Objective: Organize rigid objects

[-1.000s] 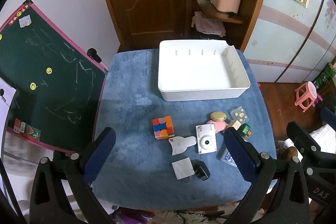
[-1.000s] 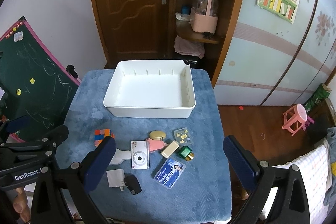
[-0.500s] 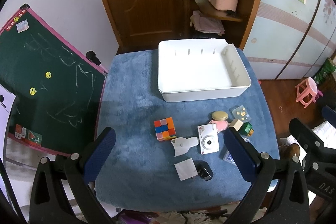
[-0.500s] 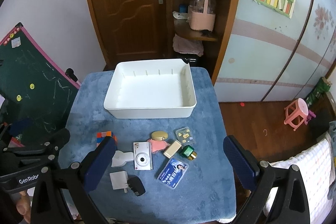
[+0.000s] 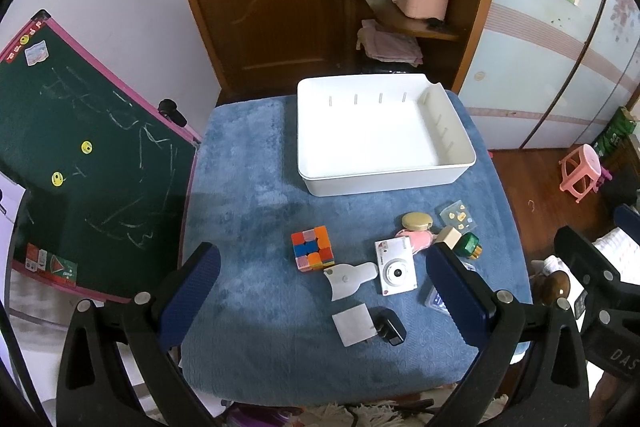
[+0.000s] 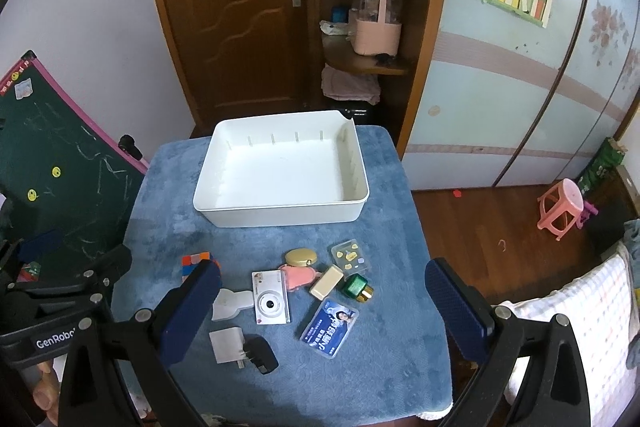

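Here, nothing is sorted yet: your white rectangular plastic bin (image 6: 280, 171) is empty, while the multicoloured puzzle cube (image 5: 313, 247), white compact camera (image 6: 271, 303) and other small items lie on the blue-covered tabletop (image 6: 392, 367). Your left gripper (image 5: 324, 297) and right gripper (image 6: 326, 311) hover released, holding nothing.

A blue-covered table (image 6: 392, 359) fills mid-frame, bearing a white tray (image 6: 280, 215) toward the top and, lower down, a cube (image 5: 313, 247), camera (image 6: 270, 303), card (image 6: 329, 327) and charger (image 6: 260, 349).

Card (image 5: 435, 301) mostly hidden behind left finger; cube (image 6: 192, 263) half hidden behind right finger.
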`<state>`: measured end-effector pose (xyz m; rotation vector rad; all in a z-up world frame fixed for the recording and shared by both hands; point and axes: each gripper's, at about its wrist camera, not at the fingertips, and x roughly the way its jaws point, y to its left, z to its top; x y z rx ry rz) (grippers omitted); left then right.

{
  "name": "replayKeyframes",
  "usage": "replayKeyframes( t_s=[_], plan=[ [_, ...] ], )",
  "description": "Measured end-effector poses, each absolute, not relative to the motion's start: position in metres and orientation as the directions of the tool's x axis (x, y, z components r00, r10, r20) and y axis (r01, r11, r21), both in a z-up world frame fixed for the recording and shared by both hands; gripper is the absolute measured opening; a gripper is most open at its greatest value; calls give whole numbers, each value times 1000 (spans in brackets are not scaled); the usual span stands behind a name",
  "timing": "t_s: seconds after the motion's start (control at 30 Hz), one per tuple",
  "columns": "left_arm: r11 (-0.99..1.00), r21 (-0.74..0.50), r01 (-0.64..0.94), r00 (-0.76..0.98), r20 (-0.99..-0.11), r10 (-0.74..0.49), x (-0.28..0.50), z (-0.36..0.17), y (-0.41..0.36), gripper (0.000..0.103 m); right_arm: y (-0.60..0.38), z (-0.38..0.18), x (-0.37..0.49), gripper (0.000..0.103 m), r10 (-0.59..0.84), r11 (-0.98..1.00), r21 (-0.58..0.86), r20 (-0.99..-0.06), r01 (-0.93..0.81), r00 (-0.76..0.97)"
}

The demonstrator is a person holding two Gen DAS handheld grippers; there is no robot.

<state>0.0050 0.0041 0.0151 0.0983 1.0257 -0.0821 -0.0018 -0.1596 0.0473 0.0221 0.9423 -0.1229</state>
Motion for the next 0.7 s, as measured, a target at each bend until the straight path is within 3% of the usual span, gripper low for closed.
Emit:
replayKeyframes(
  t_s=[0.7],
  plan=[
    [989,39,144,515,-856,-41,12,8,5,102,-159,41,7,102,-83,993,-17,-818,120,570]
  ],
)
